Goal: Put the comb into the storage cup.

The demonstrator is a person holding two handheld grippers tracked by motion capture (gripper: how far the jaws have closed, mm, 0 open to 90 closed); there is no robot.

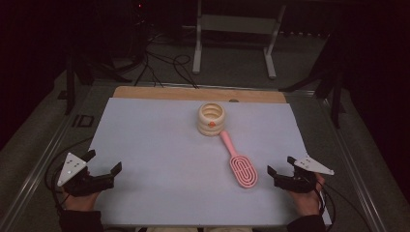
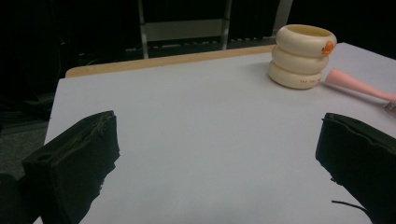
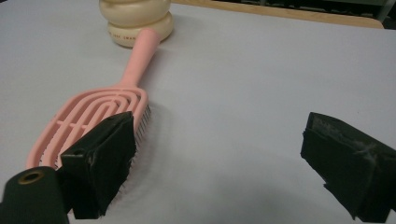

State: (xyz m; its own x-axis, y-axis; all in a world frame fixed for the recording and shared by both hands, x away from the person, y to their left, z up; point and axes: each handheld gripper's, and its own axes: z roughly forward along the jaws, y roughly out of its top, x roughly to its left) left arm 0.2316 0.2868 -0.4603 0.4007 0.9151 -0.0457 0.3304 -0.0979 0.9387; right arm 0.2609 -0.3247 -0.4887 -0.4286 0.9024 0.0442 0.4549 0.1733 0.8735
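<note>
A pink hairbrush (image 1: 238, 162) lies flat on the white table sheet (image 1: 159, 159), bristles down, its handle pointing at a cream ribbed cup (image 1: 211, 119) with an orange mark. My right gripper (image 1: 282, 165) rests open near the front right edge, just right of the brush head (image 3: 88, 122); nothing sits between its jaws. My left gripper (image 1: 103, 161) is open near the front left edge, far from both objects. From the left gripper view the cup (image 2: 302, 56) and the brush handle (image 2: 359, 86) lie ahead to the right.
A wooden strip (image 1: 198, 94) runs along the far edge of the table. Beyond it stand a white metal frame (image 1: 232, 34) and loose cables (image 1: 159, 67) on a dark floor. Wide bare sheet lies between the two grippers.
</note>
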